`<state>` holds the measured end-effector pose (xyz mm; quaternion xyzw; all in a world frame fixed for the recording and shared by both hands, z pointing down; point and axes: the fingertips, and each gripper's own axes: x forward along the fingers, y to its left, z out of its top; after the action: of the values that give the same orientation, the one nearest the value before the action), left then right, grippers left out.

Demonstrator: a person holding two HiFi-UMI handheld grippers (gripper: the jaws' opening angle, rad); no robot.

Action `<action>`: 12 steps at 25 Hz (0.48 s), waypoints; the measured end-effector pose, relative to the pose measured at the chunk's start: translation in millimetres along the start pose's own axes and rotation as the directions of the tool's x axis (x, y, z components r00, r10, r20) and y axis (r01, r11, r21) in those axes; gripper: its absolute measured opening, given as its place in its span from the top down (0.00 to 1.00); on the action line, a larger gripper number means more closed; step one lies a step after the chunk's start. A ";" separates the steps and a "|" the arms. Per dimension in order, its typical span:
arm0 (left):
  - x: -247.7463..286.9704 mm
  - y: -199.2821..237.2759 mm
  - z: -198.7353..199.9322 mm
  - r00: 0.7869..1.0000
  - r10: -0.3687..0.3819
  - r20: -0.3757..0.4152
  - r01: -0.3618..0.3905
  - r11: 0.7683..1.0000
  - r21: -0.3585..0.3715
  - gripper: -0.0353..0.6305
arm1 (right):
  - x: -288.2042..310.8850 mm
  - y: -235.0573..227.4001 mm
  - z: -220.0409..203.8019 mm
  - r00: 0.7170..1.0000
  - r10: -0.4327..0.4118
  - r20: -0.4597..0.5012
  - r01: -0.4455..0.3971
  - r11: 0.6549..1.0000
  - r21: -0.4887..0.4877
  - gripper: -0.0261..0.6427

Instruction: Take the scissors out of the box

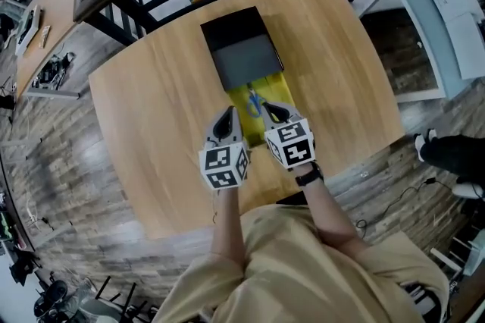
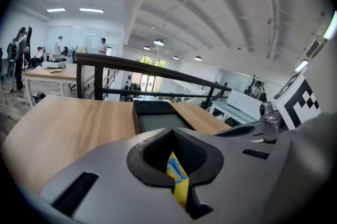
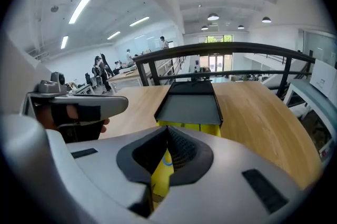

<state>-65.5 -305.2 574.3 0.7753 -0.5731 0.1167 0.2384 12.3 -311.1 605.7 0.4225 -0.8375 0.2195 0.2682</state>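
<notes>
Lying in the box's yellow tray (image 1: 274, 86), the blue-handled scissors (image 1: 254, 103) sat near the left hand-held gripper (image 1: 226, 119) and right hand-held gripper (image 1: 274, 113), both closed and empty. Opening the right one over the handles while the left steadied the tray on the table (image 1: 151, 109) seemed wisest.

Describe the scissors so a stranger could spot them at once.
Start at the light wooden table and find the dark box in its middle. A yellow tray sticks out of its near end, and the scissors lie in it. Their blue handles are the only blue against the yellow.
</notes>
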 end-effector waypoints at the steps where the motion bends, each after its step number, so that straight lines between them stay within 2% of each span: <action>1: 2.4 1.2 -1.7 1.000 0.000 -0.004 0.000 1.000 -0.001 0.94 | 5.6 -0.9 -5.1 1.000 0.001 -0.020 -0.001 1.000 0.004 0.94; 8: 18.6 16.5 -11.4 1.000 0.007 -0.026 -0.007 1.000 -0.011 0.94 | 45.5 1.0 -41.4 0.984 0.019 -0.179 -0.018 1.000 0.011 0.94; 12: 26.7 23.7 -9.5 1.000 0.009 -0.020 -0.010 1.000 -0.021 0.94 | 64.7 -3.7 -59.0 0.972 0.012 -0.236 -0.008 1.000 0.016 0.94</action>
<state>-78.6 -328.0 600.2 0.7688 -0.5756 0.1193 0.2517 -1.4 -316.2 692.0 0.3912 -0.8000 0.2760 0.3616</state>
